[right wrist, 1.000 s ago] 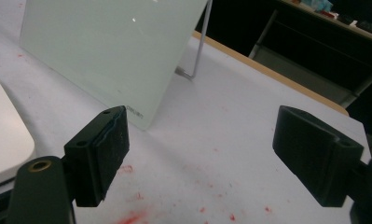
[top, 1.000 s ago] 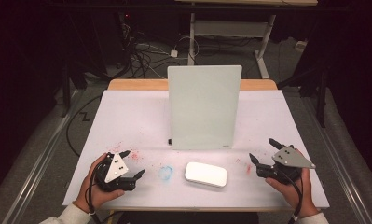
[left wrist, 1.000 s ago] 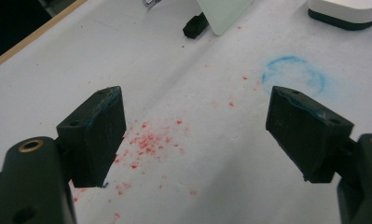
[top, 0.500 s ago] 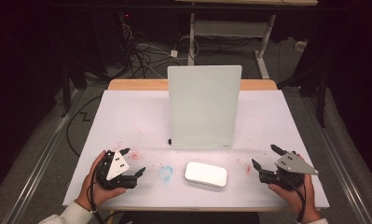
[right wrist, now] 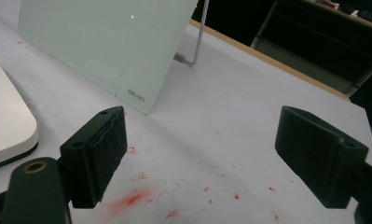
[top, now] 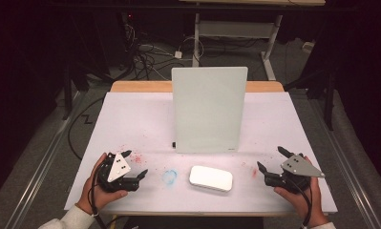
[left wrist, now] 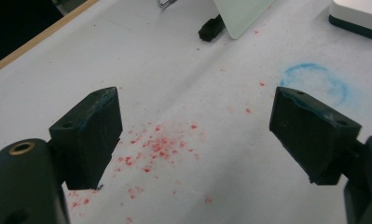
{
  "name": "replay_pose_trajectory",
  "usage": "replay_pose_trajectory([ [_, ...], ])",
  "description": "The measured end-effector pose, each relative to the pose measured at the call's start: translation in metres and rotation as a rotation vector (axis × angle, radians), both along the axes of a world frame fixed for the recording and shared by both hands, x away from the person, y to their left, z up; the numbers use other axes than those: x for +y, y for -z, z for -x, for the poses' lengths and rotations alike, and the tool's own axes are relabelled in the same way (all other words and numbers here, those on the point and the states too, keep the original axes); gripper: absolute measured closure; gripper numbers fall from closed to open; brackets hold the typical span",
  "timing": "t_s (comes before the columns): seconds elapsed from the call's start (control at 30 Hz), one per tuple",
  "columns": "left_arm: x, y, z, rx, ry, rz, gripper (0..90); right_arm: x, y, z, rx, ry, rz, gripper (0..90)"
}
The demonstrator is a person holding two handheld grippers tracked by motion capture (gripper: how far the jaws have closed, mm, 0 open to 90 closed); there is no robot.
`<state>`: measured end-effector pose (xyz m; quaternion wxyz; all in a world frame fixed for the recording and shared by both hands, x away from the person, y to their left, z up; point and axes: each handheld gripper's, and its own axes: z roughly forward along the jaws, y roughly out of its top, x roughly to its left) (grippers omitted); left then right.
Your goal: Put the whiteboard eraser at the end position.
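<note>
A pale green glass board (top: 209, 109) stands upright on a stand at the middle of the white table (top: 131, 119). In front of it lies a flat white eraser-like block (top: 210, 178). My left gripper (top: 133, 164) rests near the front left edge, open, with nothing between its jaws; its own view looks over red crumbs (left wrist: 155, 147) and a blue chalk ring (left wrist: 316, 81). At the front right my right gripper (top: 270, 159) is open and empty too, facing the board's lower corner (right wrist: 137, 95) and the white block (right wrist: 6, 130).
Red smears (right wrist: 130, 200) mark the table by the right gripper. A small black clip (left wrist: 210, 29) sits at the board's foot. Cables and a desk frame (top: 236, 28) lie on the dark floor beyond the table's far edge.
Both grippers have shifted slightly toward the front edge of the table and stay open. The board and the white block have not moved.
</note>
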<state>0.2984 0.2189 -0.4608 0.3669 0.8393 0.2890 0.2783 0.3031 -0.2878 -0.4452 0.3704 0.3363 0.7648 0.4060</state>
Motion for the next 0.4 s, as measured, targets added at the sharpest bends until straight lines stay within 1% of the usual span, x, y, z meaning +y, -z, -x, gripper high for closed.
replay_pose_trajectory([
  [0.17,0.0,0.003,-0.002,0.007,0.007,-0.012,16.5,-0.001,0.002,-0.004,0.016,0.017,-0.001,17.6],
  [0.23,0.003,0.004,-0.005,0.021,0.006,-0.001,16.5,-0.002,0.003,-0.005,0.02,0.032,0.001,17.5],
  [0.3,0.005,0.006,-0.007,0.025,-0.001,0.0,16.5,-0.003,0.003,-0.006,0.024,0.043,0.0,17.4],
  [0.33,0.007,0.006,-0.007,0.026,-0.004,0.007,16.5,-0.003,0.003,-0.008,0.023,0.044,0.009,17.5],
  [0.4,0.009,0.006,-0.009,0.03,-0.006,0.015,16.5,-0.003,0.001,-0.01,0.029,0.044,-0.007,20.8],
])
